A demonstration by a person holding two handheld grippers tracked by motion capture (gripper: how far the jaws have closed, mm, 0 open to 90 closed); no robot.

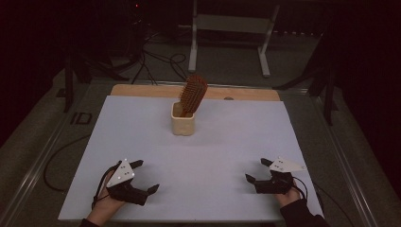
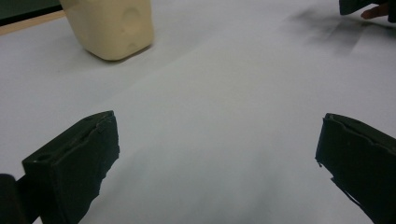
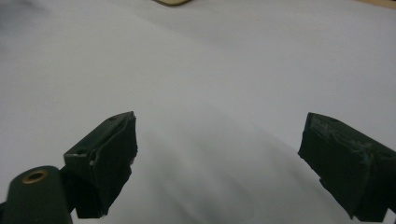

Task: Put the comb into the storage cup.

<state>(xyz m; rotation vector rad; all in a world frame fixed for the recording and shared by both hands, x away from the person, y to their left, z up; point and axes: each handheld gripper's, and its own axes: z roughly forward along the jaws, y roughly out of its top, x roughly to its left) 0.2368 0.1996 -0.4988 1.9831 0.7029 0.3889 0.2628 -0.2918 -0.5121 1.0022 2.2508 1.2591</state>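
The left gripper [image 2: 217,163] holds its jaws wide apart over the white desk [image 2: 224,102]; a cream cup [image 2: 112,28] stands toward the far edge.

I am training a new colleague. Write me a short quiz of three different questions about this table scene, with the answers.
1. True or false: the hairbrush lies flat on the white sheet.
2. Which holds something? A) left gripper B) right gripper C) neither
3. Fill in: the brush stands in a cream ____.

Key:
1. False; it stands tilted in the holder, bristle head up.
2. C; both are open on the sheet's near side, fingers apart and empty.
3. Holder.
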